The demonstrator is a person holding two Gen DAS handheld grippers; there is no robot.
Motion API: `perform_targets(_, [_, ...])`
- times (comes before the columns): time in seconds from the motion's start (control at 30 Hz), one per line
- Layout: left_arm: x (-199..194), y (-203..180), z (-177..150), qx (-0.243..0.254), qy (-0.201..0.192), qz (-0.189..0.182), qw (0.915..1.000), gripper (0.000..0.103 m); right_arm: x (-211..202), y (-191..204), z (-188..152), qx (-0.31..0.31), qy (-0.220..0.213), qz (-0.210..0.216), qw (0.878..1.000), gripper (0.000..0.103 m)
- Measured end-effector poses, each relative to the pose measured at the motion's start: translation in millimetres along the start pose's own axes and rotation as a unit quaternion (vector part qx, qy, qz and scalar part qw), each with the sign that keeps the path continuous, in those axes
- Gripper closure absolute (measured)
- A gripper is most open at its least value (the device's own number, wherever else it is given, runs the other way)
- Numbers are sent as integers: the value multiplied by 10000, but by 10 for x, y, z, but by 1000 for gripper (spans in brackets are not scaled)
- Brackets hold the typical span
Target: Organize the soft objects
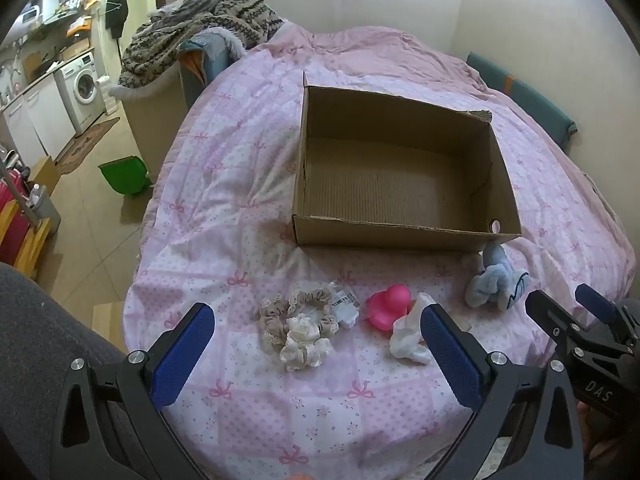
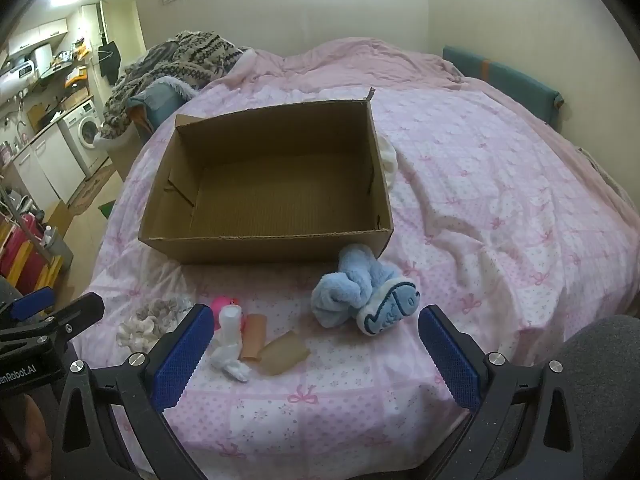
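Zero items boxed: brown cardboard box (image 2: 276,184) on the pink bed (image 2: 500,184) is empty. In front of it, loose: beige/white fabric scrunchies (image 1: 298,330), pink rubber duck (image 1: 386,308), white sock (image 2: 232,350), blue plush slippers (image 2: 362,298). Left gripper (image 1: 318,340) and right gripper (image 2: 316,340) both wide, holding nothing. All still to do.

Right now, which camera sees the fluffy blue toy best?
The right wrist view: the blue plush lies whole and close, near the cardboard box. In the left wrist view it sits small at the side, partly behind the right gripper.
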State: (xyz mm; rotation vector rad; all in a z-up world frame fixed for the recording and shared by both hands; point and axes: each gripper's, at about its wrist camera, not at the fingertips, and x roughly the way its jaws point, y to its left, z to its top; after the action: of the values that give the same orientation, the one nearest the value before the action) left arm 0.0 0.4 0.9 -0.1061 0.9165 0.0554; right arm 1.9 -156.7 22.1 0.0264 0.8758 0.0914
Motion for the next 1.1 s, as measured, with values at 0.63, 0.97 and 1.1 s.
perform_targets(0.63, [-15, -2, -17, -29, 25, -10, 10000, 0, 14, -8, 2, -3, 16, 1, 10000, 0])
perform_targets(0.97, [-17, -2, -16, -23, 27, -12, 10000, 0, 14, -7, 3, -3, 19, 3, 10000, 0])
perform_targets(1.1, [-14, -2, -16, -27, 29, -12, 10000, 0, 13, -7, 3, -5, 24, 5, 10000, 0])
